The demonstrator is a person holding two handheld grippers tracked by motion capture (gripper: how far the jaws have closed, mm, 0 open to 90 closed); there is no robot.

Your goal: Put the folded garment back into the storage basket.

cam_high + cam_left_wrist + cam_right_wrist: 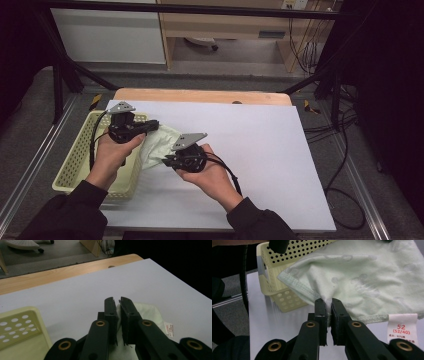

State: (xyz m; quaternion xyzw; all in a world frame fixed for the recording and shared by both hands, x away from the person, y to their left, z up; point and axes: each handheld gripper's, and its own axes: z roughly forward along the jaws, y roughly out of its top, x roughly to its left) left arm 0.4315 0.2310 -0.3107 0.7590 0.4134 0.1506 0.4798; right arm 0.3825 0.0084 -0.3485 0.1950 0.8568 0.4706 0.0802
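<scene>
One white table (260,165), grey floor (235,70), dark surroundings

garment (367,277): soft pale-green cloth, matt, stitched hem
basket (80,165): perforated yellow plastic, smooth
table (280,150): matt white sheet laid over wood
label (403,330): white printed fabric

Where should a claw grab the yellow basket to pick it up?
Best guess: the basket by its top rim, coming straight down from above. Its walls stand upright and thin, so one jaw can slip inside and one outside. The long left side is free, away from the green cloth at the right.
</scene>
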